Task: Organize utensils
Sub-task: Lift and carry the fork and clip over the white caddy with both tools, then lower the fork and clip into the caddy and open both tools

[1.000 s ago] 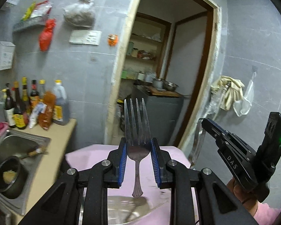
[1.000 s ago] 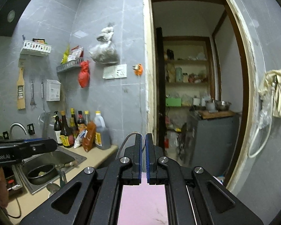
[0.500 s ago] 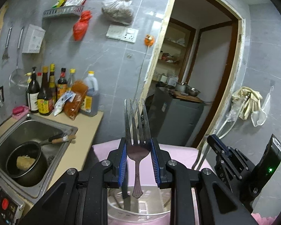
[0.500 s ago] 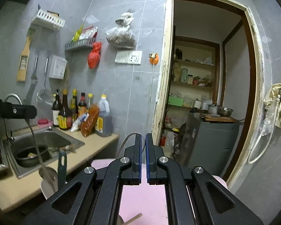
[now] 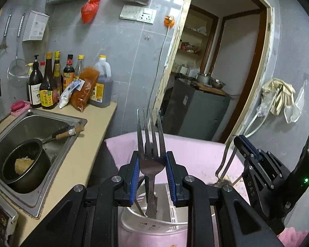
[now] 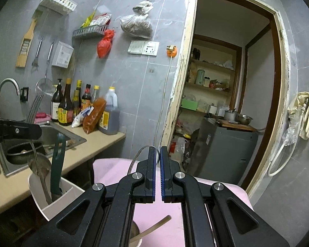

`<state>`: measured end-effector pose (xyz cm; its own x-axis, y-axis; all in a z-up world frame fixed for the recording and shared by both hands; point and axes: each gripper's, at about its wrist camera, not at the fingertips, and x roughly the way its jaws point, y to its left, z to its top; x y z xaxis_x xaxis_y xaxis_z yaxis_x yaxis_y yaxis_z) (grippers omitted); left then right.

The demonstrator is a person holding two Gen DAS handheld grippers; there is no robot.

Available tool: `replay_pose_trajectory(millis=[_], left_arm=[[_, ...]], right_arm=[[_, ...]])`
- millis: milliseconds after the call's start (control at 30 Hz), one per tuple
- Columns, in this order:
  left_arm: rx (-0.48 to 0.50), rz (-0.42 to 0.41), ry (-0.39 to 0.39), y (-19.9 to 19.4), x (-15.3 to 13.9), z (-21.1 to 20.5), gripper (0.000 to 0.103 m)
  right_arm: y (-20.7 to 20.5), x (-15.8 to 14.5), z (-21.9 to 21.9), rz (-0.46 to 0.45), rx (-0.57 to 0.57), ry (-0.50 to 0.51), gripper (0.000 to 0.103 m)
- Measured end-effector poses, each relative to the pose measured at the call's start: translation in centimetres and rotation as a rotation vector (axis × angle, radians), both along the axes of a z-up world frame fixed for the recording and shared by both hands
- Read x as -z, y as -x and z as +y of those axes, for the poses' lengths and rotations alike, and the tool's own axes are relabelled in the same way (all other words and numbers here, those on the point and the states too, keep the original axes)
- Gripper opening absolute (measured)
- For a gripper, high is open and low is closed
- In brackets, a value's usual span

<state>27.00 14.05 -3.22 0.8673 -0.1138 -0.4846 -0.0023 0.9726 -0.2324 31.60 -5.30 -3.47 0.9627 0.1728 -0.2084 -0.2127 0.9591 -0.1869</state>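
Observation:
A steel fork (image 5: 150, 144) stands tines-up between the blue pads of my left gripper (image 5: 151, 160), which is shut on its neck. Its handle hangs down into the mouth of a white utensil holder (image 5: 154, 225) on the pink cloth (image 5: 195, 152). In the right wrist view the holder (image 6: 51, 201) contains a dark green handle (image 6: 58, 160) and a metal spoon (image 6: 40, 164). My right gripper (image 6: 157, 154) is shut on a thin metal utensil handle (image 5: 224, 160) and appears at the right of the left wrist view (image 5: 240, 142). What hangs below that handle is mostly hidden.
Left of the cloth runs a beige counter (image 5: 88, 144) with a steel sink (image 5: 31, 123) holding a dark pot (image 5: 24, 164). Sauce bottles (image 5: 49, 82) line the wall. An open doorway (image 5: 206, 72) lies ahead. Gloves (image 5: 278, 94) hang on the right wall.
Both grippers have sunk. The white holder has come into view under the fork, whose handle now dips into it. The right gripper keeps its hold on the metal handle.

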Motion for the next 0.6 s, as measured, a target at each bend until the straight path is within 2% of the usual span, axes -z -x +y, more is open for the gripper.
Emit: replay_pose_trajectory(millis=[333, 533, 600], left_arm=[[0.051, 0.067, -0.059, -0.2, 2.4, -1.8, 0.023], [0.063, 0.098, -0.047, -0.2, 2.7, -2.2, 0.023], [0.065, 0.091, -0.035, 0.0, 2.5, -2.2, 0.023]], right_arm=[[0.7, 1.8, 0.9, 0.056, -0.048, 0.015, 0.004], [0.9, 2.2, 0.7, 0.106, -0.080, 0.003, 0.006], [1.2, 2.2, 0.4, 0.112, -0.091, -0.008, 0.013]])
